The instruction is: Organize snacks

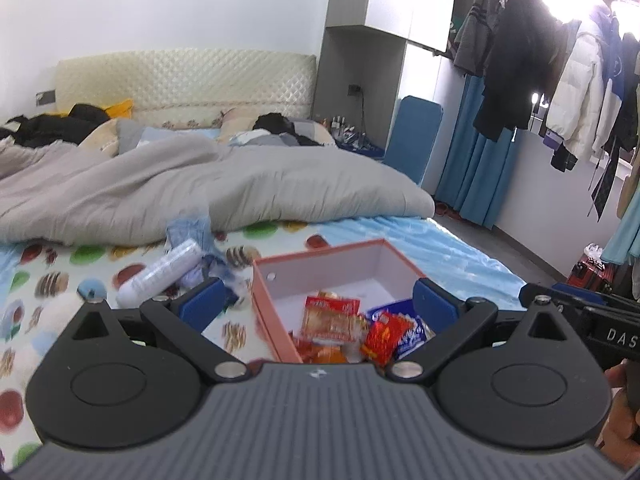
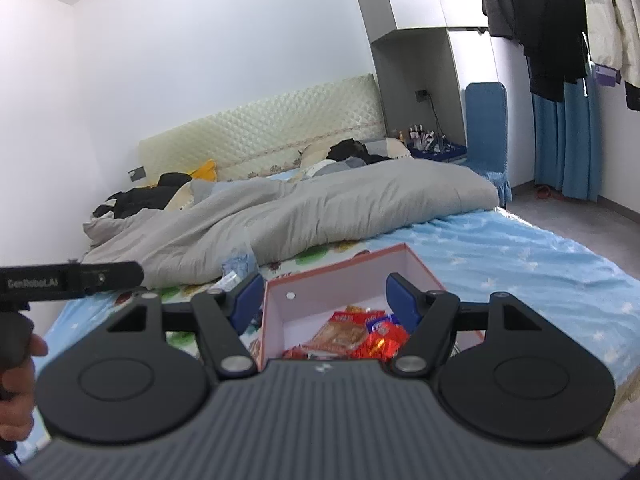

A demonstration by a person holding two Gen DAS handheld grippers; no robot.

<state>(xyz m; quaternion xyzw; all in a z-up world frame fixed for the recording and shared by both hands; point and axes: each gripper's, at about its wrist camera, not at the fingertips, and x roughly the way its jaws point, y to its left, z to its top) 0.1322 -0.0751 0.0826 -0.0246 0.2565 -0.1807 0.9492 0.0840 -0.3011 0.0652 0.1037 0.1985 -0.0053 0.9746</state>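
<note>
A pink box (image 1: 276,320) with a white inside sits on the bed and holds several red, orange and blue snack packets (image 1: 332,318). It also shows in the right wrist view (image 2: 340,266) with the packets (image 2: 348,334) piled at its near end. My left gripper (image 1: 318,298) is open and empty, its blue pads straddling the box's near left wall. My right gripper (image 2: 324,300) is open and empty above the box. A white cylindrical snack tube (image 1: 160,274) and a blue wrapper (image 1: 192,228) lie on the sheet left of the box.
A grey duvet (image 1: 200,184) is bunched across the bed behind the box. The patterned sheet (image 1: 48,280) spreads to the left, the blue star sheet (image 2: 520,256) to the right. Coats (image 1: 520,60) hang at the right. The other gripper's body (image 1: 592,320) is close at right.
</note>
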